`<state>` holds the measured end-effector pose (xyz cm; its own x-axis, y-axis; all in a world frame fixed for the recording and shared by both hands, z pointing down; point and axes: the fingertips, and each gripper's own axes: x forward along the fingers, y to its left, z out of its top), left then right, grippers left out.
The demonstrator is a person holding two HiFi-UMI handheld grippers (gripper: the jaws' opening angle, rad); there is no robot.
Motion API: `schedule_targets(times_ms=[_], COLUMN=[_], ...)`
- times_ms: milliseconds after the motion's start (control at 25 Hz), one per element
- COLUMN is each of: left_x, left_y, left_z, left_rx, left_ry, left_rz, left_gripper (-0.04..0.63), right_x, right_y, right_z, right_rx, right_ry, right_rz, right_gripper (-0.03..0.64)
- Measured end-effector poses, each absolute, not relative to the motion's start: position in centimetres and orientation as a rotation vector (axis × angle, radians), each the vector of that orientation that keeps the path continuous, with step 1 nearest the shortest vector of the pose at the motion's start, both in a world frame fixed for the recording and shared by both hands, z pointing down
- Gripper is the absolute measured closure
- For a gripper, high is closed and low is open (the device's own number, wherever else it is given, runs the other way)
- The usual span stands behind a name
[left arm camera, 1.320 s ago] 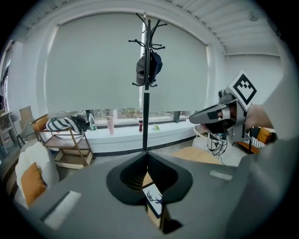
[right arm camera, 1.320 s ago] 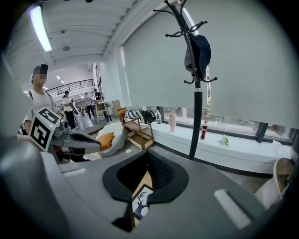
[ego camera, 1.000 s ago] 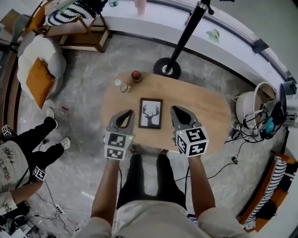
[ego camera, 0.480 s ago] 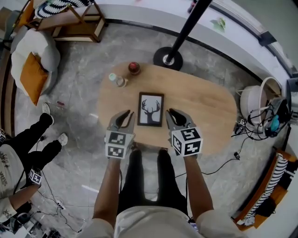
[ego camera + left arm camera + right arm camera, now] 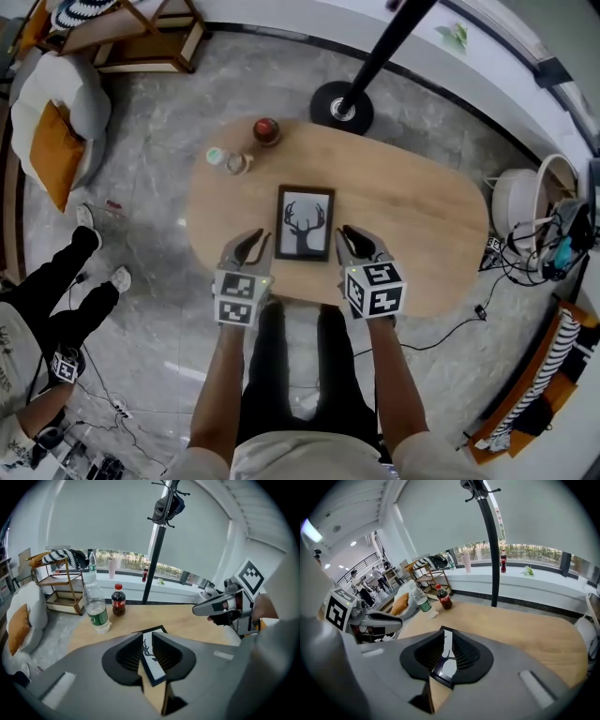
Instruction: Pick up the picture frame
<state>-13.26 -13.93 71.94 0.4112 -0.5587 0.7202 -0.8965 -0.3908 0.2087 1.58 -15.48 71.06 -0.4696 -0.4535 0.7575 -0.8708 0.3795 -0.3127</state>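
On the oval wooden table (image 5: 412, 216), the picture frame (image 5: 305, 222) lies flat with its deer print facing up, close to the edge nearest the person. The left gripper (image 5: 253, 240) hangs just beside the frame's near left corner and the right gripper (image 5: 352, 236) just beside its near right corner; neither touches it. In each gripper view the jaws stand a narrow gap apart and hold nothing, and the frame (image 5: 147, 650) (image 5: 446, 660) shows through the gap, resting on the table beyond. At the table's far left end stand a clear water bottle (image 5: 96, 606) and a cola bottle (image 5: 118, 600), near each other. A black coat stand (image 5: 341, 108) rises from the floor behind the table. An armchair (image 5: 42, 103) with an orange cushion (image 5: 52, 150) sits well off to the left.
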Motion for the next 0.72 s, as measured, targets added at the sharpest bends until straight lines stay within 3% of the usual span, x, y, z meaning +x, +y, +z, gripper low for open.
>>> schedule_targets(times_ms=[720], left_x=[-12.3], left_y=[-13.1], left_z=[82.1], left_rx=[1.969], left_ry=[-1.172], left_rz=[0.788], left_gripper=[0.522], right_x=[2.3], right_y=[-14.8], right_z=[81.0], right_rx=[1.084], right_ry=[-1.962], right_rz=[1.081], right_gripper=[0.548])
